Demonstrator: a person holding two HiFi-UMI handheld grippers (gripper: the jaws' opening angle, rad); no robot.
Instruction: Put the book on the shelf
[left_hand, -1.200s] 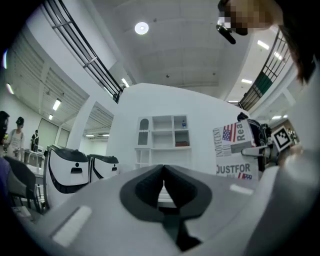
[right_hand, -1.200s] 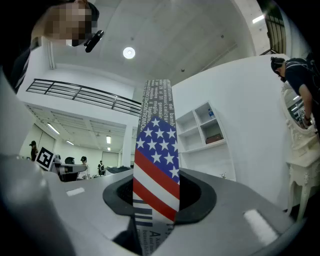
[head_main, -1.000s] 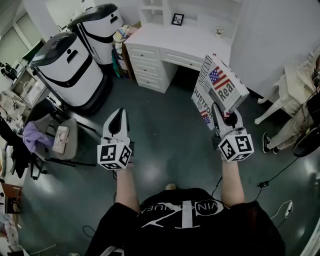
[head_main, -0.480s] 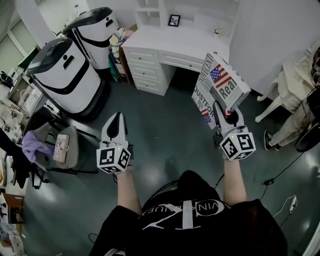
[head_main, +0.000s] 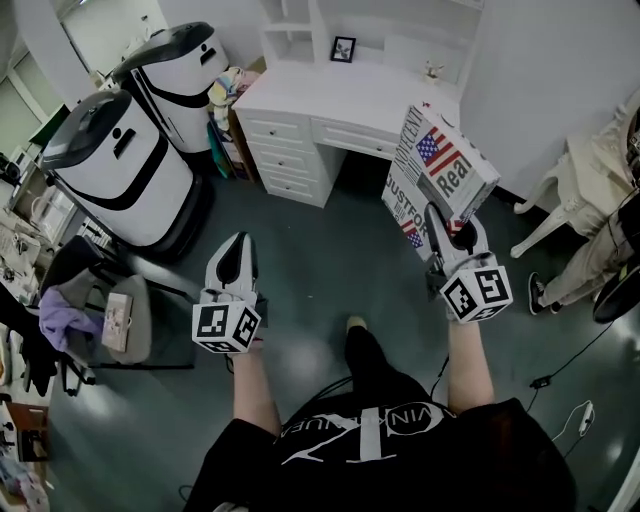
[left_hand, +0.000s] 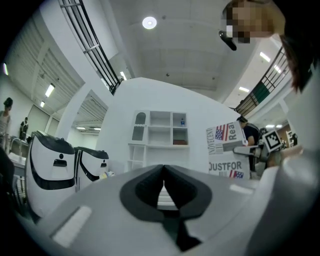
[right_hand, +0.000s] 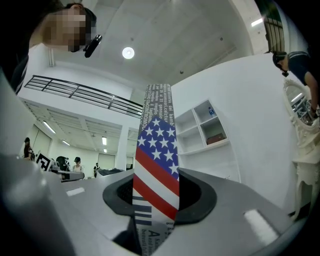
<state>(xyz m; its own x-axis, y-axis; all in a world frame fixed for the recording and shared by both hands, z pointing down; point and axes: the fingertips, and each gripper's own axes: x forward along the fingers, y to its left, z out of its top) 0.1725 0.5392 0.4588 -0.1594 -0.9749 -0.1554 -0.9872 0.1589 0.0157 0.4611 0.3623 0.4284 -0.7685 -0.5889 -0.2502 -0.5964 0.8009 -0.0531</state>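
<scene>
Seen from above, a person in a black T-shirt stands on a dark floor (head_main: 340, 250) facing a white surface (head_main: 350, 85) with drawers, holding a gripper in each hand. The right gripper (head_main: 436, 215) is clamped on the lower part of the book (head_main: 445, 160), which has a white cover with a stars-and-stripes flag and bold black lettering. The book is held up in the air, tilted, in front of the right end of the white surface and not touching it. The right gripper view shows the book's narrow flag-printed edge standing upright between the two dark pads, which press on it from both sides. The left gripper (head_main: 238, 245) hangs in front of the left end of the white surface, well apart from the book. The left gripper view shows its jaws drawn together with nothing between them. The shelf (head_main: 300, 20), a white unit with open compartments, rises from the back of the white surface, and a small framed picture (head_main: 343, 48) stands on the white surface beside it. Two large rounded white-and-black machines (head_main: 115, 165) stand to the left of the white surface, and a white chair (head_main: 560, 190) stands to its right.
</scene>
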